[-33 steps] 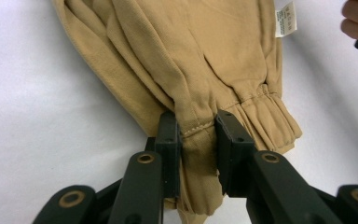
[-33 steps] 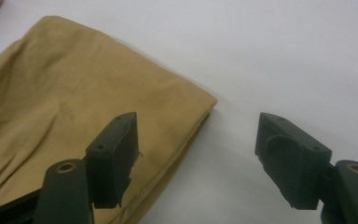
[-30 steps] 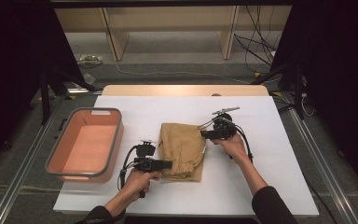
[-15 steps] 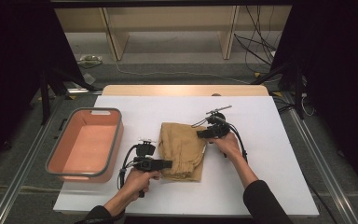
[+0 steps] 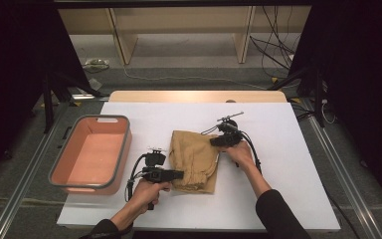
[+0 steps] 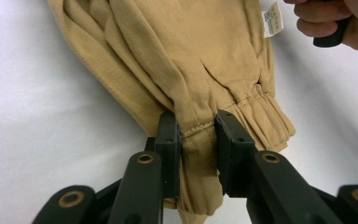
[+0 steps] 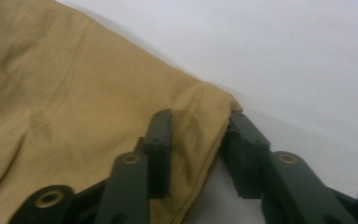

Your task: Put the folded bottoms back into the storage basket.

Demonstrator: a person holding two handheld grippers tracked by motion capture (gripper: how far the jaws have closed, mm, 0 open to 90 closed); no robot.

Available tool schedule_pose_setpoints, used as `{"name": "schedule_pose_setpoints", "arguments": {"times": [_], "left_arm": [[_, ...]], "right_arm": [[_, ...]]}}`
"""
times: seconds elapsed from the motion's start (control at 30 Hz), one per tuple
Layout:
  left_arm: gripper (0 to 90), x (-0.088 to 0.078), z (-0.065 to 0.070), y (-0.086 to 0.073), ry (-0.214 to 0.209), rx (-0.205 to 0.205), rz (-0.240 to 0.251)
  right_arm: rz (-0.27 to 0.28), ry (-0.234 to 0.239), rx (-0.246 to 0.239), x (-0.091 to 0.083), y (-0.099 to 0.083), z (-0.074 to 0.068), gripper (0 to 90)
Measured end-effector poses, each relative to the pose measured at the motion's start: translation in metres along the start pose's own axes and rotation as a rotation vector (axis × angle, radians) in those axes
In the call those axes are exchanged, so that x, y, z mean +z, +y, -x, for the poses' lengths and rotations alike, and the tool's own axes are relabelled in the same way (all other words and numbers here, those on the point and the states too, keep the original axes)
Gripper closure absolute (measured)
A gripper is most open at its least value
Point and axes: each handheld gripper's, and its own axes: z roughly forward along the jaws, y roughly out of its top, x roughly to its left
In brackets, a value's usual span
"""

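A folded tan cotton garment (image 5: 194, 159) with a gathered, elastic-looking hem lies near the middle of the white table sheet (image 5: 278, 199), just right of the salmon-pink plastic tub with a grey rim (image 5: 125, 149). The left gripper (image 6: 198, 144) is clamped on a bunched fold at the garment's near edge; in the left gripper view the cloth is seen pinched tight between both jaws. The right gripper (image 7: 198, 140) straddles a far corner of the cloth, with one jaw lying on top of the fabric and the other beside the edge on the table; the jaws are apart and not yet pressed onto the cloth.

Compared with a second ago, the right gripper has been carried a little farther from the person along the garment's right side, while the left gripper has been kept in place. From this it is judged that a corner grip is being sought so that the garment can be lifted or folded by both ends.

The sheet is laid over a pale wooden tabletop (image 5: 194, 95). Beyond it, grey floor, loose cables (image 5: 273, 50) and light wooden furniture legs (image 5: 122, 42) are seen between dark curtains.
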Motion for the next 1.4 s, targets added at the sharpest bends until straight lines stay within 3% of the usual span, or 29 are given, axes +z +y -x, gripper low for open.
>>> {"name": "schedule_pose_setpoints", "arguments": {"times": [0.13, 0.27, 0.6, 0.77, 1.23, 1.4], "left_arm": [[72.5, 0.0, 0.001, 0.0, 0.003, 0.01, 0.003], [72.6, 0.0, 0.001, 0.0, 0.001, 0.01, 0.005], [73.2, -0.014, 0.006, 0.008, -0.027, 0.016, 0.048], [73.2, -0.022, 0.01, 0.012, -0.025, 0.042, 0.069], [73.2, -0.044, 0.011, 0.021, -0.056, 0.044, 0.114], [73.2, -0.052, 0.01, 0.025, -0.049, 0.059, 0.139]], "right_arm": [[0.009, 0.008, 0.005, 0.0, 0.0, -0.001, 80.1], [0.017, 0.001, -0.013, -0.001, 0.0, -0.003, 83.4], [0.109, 0.019, -0.019, -0.023, 0.008, -0.006, 84.1], [0.165, 0.031, -0.008, -0.035, 0.012, -0.008, 84.2], [0.23, 0.027, -0.026, -0.061, 0.027, -0.018, 84.1], [0.252, 0.028, -0.029, -0.066, 0.035, -0.023, 84.1]]}}
